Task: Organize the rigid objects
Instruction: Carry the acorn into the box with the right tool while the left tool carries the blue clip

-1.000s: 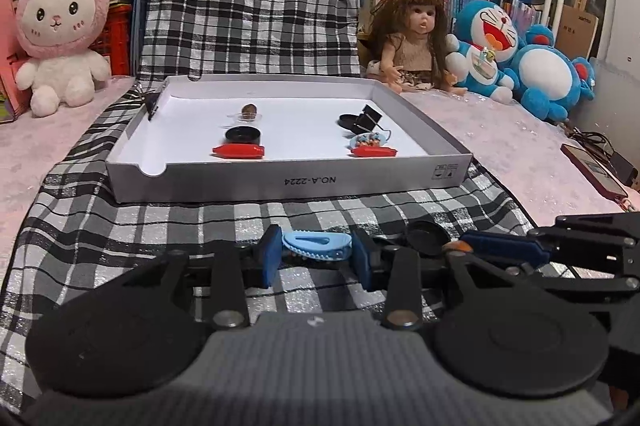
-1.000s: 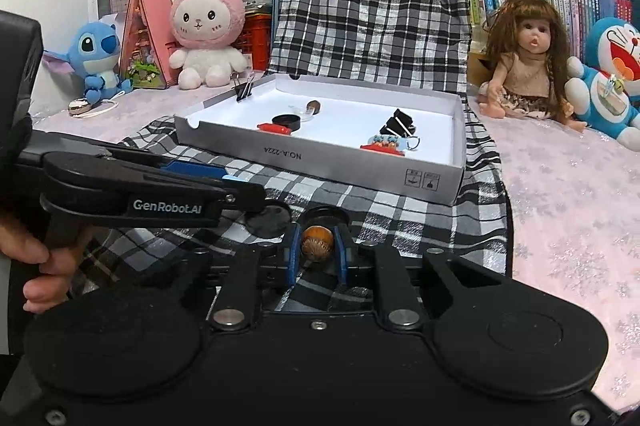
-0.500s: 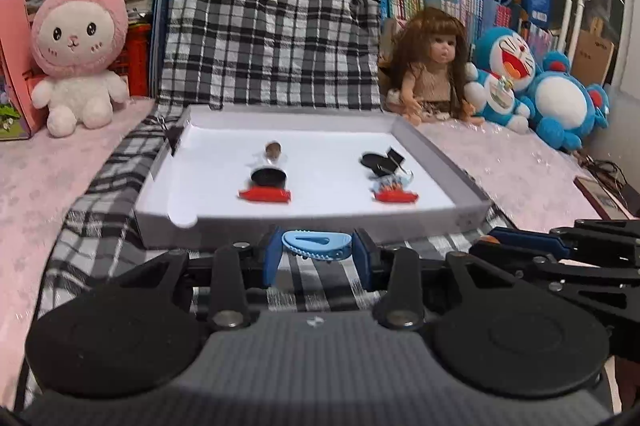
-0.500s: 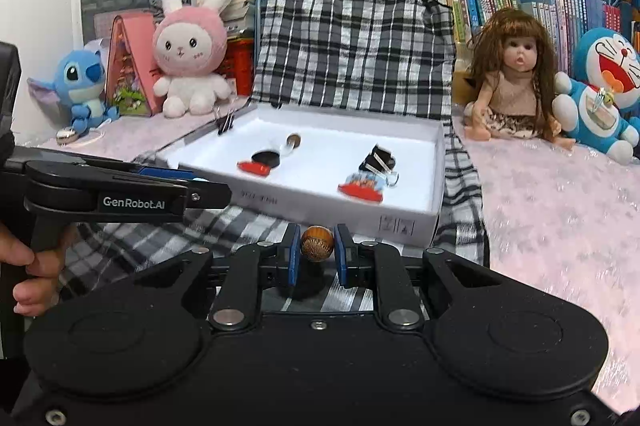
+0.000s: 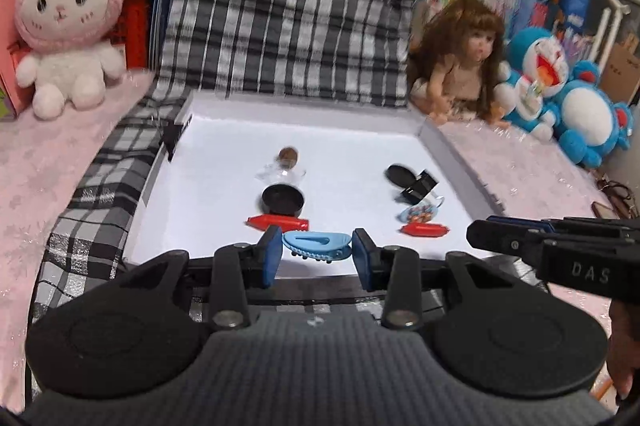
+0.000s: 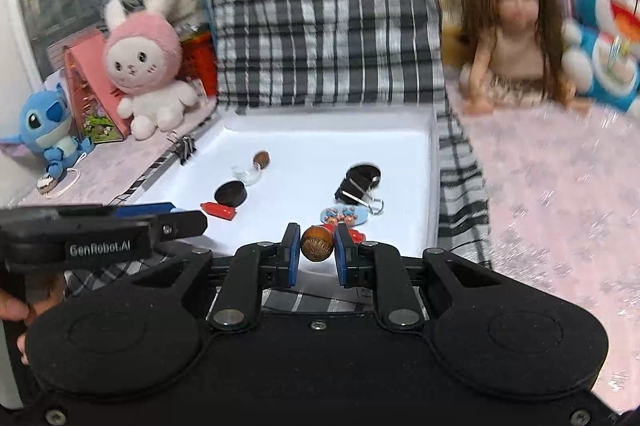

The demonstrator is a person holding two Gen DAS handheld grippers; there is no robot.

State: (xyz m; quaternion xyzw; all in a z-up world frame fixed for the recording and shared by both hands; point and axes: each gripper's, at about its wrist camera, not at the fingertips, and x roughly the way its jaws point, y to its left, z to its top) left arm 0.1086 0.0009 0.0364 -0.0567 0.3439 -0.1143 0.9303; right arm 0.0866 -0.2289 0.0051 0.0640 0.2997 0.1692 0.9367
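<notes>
— Between the left gripper's blue pads?
— A light-blue hair clip, pinched endwise over the white tray's near edge.
— And the right gripper?
— Closed on a brown ball, also above the near rim.
— Beyond them?
— Two red pieces, black round lids and a binder clip lie in the tray.

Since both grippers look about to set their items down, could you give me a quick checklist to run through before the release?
1. Left gripper shut on the blue hair clip: ok.
2. Right gripper shut on the brown bead: ok.
3. Both over the white box: cannot tell, only its near edge is reached.
4. Free floor beside the red pieces: ok.
5. Grippers apart from each other: ok.
</notes>
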